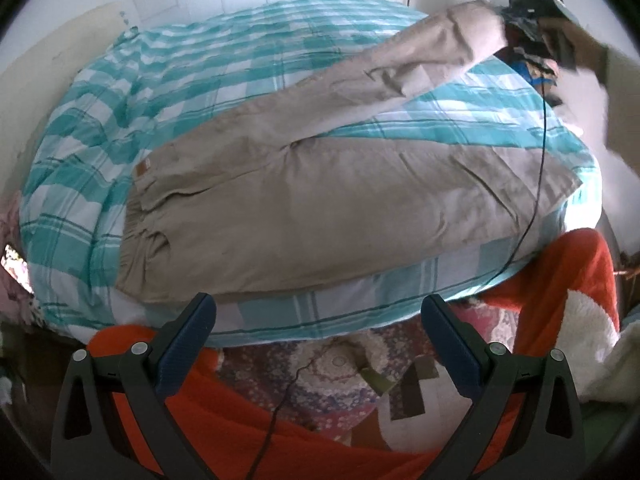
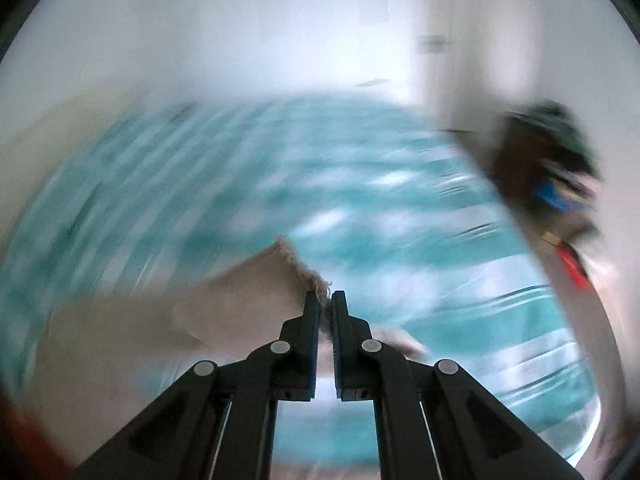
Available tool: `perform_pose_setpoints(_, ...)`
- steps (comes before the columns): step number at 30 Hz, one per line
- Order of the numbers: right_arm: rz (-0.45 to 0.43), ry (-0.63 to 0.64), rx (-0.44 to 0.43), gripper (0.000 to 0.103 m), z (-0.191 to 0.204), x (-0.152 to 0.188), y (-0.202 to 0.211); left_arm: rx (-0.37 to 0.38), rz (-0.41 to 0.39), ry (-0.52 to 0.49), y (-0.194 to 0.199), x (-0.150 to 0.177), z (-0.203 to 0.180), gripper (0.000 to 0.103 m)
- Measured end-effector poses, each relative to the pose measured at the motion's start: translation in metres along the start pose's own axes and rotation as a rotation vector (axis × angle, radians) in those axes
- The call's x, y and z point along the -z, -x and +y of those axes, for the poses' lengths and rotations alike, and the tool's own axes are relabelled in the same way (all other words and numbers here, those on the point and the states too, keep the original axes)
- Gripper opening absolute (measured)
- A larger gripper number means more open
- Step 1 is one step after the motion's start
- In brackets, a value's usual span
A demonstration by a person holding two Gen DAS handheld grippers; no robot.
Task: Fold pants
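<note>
Beige pants (image 1: 320,200) lie on a bed with a teal and white checked cover (image 1: 160,92), waistband at the left. The near leg lies flat toward the right. The far leg (image 1: 432,56) is lifted off the bed at its hem by my right gripper (image 1: 532,28), seen at the upper right. In the blurred right wrist view my right gripper (image 2: 326,296) is shut on the frayed hem of that pant leg (image 2: 256,292). My left gripper (image 1: 320,316) is open and empty, held before the bed's near edge, below the pants.
A thin black cable (image 1: 540,152) hangs from the right gripper across the near leg. Orange fabric (image 1: 560,280) and a patterned rug (image 1: 340,380) lie below the bed edge. White walls and doors stand behind the bed.
</note>
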State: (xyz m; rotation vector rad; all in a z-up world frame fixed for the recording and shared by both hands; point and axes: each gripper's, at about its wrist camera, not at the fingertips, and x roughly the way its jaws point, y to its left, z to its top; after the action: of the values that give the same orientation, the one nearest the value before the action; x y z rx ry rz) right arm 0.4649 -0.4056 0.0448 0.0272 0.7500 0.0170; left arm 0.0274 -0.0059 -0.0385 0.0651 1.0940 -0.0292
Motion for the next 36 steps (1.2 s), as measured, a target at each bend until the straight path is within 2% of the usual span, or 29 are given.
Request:
perform_pose_setpoints(1, -0.009, -0.111, 0.076, 0.021, -0.027, -0.025, -0.011, -0.008, -0.004, -0.002, 0.001, 0.000, -0.001, 0.102)
perform_pose_setpoints(2, 0.007, -0.182, 0.113, 0.046, -0.044, -0.036, -0.020, -0.016, -0.008, -0.003, 0.002, 0.000, -0.001, 0.102)
perform_pose_setpoints(3, 0.019, -0.244, 0.143, 0.062, -0.059, -0.041, -0.027, -0.023, -0.010, -0.001, 0.002, 0.000, 0.000, 0.102)
perform_pose_setpoints(5, 0.009, -0.304, 0.148, 0.063, -0.076, -0.035, -0.036, -0.034, -0.001, 0.008, -0.004, -0.001, 0.004, 0.102)
perform_pose_setpoints(8, 0.089, -0.258, 0.085, 0.063, -0.075, 0.004, -0.061, -0.026, 0.057, 0.033, -0.023, -0.005, 0.008, 0.102)
perform_pose_setpoints(11, 0.199, -0.217, 0.042, 0.063, -0.071, 0.070, -0.082, 0.007, 0.093, 0.017, -0.037, -0.010, 0.002, 0.102)
perform_pose_setpoints(13, 0.281, -0.219, 0.007, 0.062, -0.065, 0.114, -0.096, -0.012, 0.090, -0.011, -0.044, -0.018, 0.000, 0.102)
perform_pose_setpoints(15, 0.321, -0.238, -0.027, 0.062, -0.066, 0.153, -0.094, -0.028, 0.065, -0.025, -0.052, -0.033, 0.005, 0.102)
perform_pose_setpoints(17, 0.329, -0.261, -0.081, 0.062, -0.056, 0.183, -0.092, -0.057, 0.021, -0.001, -0.066, -0.062, 0.020, 0.102)
perform_pose_setpoints(19, 0.320, -0.241, -0.118, 0.062, -0.043, 0.198, -0.085, -0.082, -0.049, 0.051, -0.084, -0.097, 0.040, 0.102)
perform_pose_setpoints(22, 0.303, -0.173, -0.187, 0.062, -0.012, 0.213, -0.073, -0.171, -0.163, 0.132, -0.131, -0.154, 0.072, 0.102)
perform_pose_setpoints(25, 0.279, -0.120, -0.249, 0.065, 0.018, 0.232, -0.056, -0.215, -0.178, 0.198, -0.191, -0.185, 0.100, 0.102)
perform_pose_setpoints(28, 0.275, -0.099, -0.261, 0.070, 0.036, 0.259, -0.044, -0.288, -0.145, 0.219, -0.247, -0.186, 0.120, 0.102)
perform_pose_setpoints(30, 0.306, -0.082, -0.260, 0.070, 0.047, 0.273, -0.044, -0.329, -0.064, 0.212, -0.289, -0.168, 0.133, 0.102)
perform_pose_setpoints(31, 0.329, -0.066, -0.262, 0.070, 0.052, 0.278, -0.046, -0.301, -0.029, 0.218, -0.306, -0.158, 0.139, 0.103)
perform_pose_setpoints(32, 0.342, -0.052, -0.263, 0.070, 0.055, 0.282, -0.045, -0.227, -0.057, 0.260, -0.316, -0.140, 0.149, 0.103)
perform_pose_setpoints(34, 0.351, -0.009, -0.262, 0.070, 0.067, 0.282, -0.049, -0.156, -0.123, 0.315, -0.310, -0.130, 0.160, 0.102)
perform_pose_setpoints(36, 0.347, 0.017, -0.265, 0.070, 0.077, 0.279, -0.048, -0.151, -0.101, 0.319, -0.307, -0.132, 0.161, 0.103)
